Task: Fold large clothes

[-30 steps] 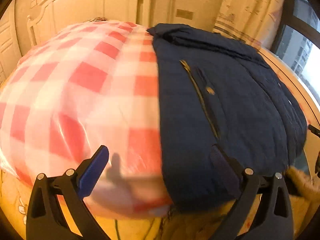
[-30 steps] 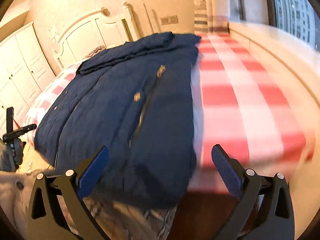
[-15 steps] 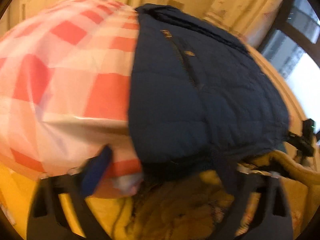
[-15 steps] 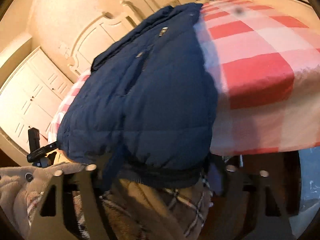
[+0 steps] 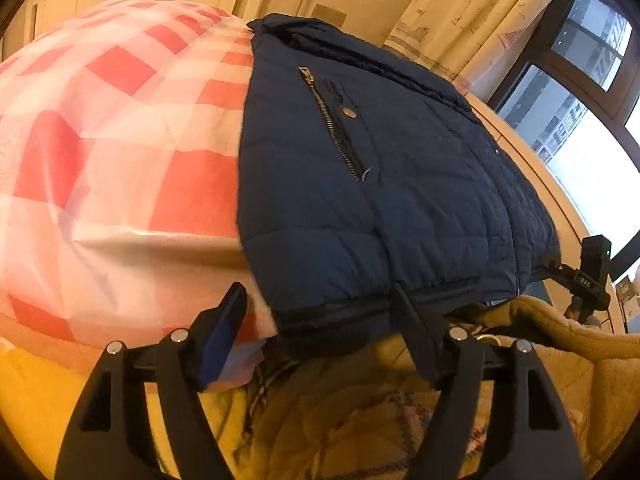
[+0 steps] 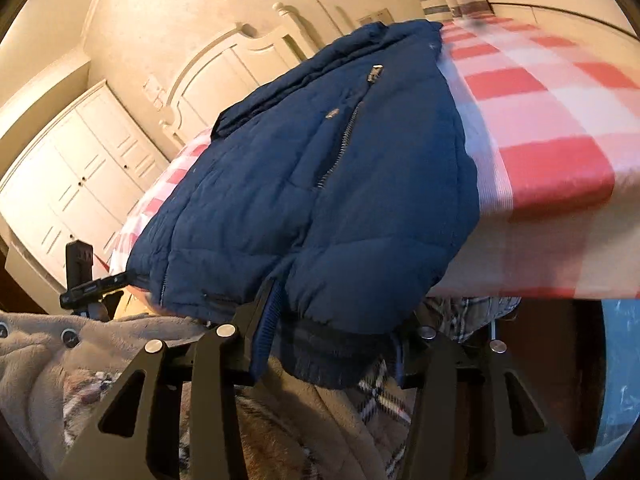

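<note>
Both claws have dropped from above the bed to the near hem of the jacket (image 5: pixel 400 184), and their jaws, spread wide a second ago, have narrowed around it. The navy padded jacket lies flat on the red-checked bedspread (image 5: pixel 120 128), zip up, collar far, ribbed hem hanging over the near edge. The left claw (image 5: pixel 320 320) straddles the hem's left corner, its jaws opening slightly, the left pad clear of the cloth and the right one against it. The right claw (image 6: pixel 332 344) is closing on the hem's right corner, cloth bunched between its jaws and apparently pinched. The jacket looks puffy, soft and light, likely springy when folded and slippery on the glossy spread; the ribbed hem corners seem the firmest places to grip. A fuzzy tan garment (image 6: pixel 60 344) and plaid cloth (image 6: pixel 380 392) lie heaped just below the hem and could snag. A headboard (image 6: pixel 224 68) and wardrobe doors (image 6: pixel 80 168) stand far; curtains (image 5: pixel 472 12) and a window (image 5: pixel 580 92) lie right.
</note>
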The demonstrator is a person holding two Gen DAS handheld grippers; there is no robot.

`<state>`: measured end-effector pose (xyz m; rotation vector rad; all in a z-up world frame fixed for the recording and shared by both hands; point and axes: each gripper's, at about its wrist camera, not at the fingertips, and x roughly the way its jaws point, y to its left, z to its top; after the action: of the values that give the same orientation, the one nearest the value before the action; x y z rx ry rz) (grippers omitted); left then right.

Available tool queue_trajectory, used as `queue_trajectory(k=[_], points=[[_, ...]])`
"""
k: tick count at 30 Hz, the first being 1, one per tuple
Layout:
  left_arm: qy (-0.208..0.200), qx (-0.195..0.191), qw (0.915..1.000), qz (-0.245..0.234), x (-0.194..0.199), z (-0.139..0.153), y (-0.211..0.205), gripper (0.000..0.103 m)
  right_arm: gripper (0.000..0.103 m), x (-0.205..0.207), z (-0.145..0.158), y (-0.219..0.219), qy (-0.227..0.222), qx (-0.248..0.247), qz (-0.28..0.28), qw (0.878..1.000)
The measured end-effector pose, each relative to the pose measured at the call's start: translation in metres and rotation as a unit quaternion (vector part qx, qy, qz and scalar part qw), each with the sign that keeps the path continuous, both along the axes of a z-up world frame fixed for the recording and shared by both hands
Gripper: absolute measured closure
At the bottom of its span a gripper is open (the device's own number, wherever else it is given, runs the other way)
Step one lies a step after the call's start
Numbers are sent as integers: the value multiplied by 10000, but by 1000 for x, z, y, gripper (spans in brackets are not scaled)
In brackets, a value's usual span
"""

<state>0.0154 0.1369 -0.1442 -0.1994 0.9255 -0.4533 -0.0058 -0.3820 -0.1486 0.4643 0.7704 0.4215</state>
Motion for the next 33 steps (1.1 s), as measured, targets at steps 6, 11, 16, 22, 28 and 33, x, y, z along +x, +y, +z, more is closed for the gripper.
queue_trajectory(k=[6, 11, 16, 22, 28, 33], points=[[-19, -284, 9996, -13, 7, 0, -9, 57, 65, -5, 0, 5, -205, -265, 48, 9994], [-544, -735, 9957, -137, -22, 39, 1, 87, 87, -36, 47, 20, -1182, -445, 269, 9916], [-717, -857, 9934, -253, -4, 62, -7, 76, 87, -10, 58, 10, -1152, 8, 237, 9931], [-419, -187, 9989, -3, 20, 42, -23, 30, 79, 7, 43, 15, -590, -123, 199, 9980], [-419, 329, 9986, 74, 20, 36, -29, 27, 55, 0, 50, 23, -127, -777, 207, 9967], [-506, 645, 9966, 87, 24, 32, -37, 25, 50, 1, 49, 31, 249, -1092, -42, 9937]])
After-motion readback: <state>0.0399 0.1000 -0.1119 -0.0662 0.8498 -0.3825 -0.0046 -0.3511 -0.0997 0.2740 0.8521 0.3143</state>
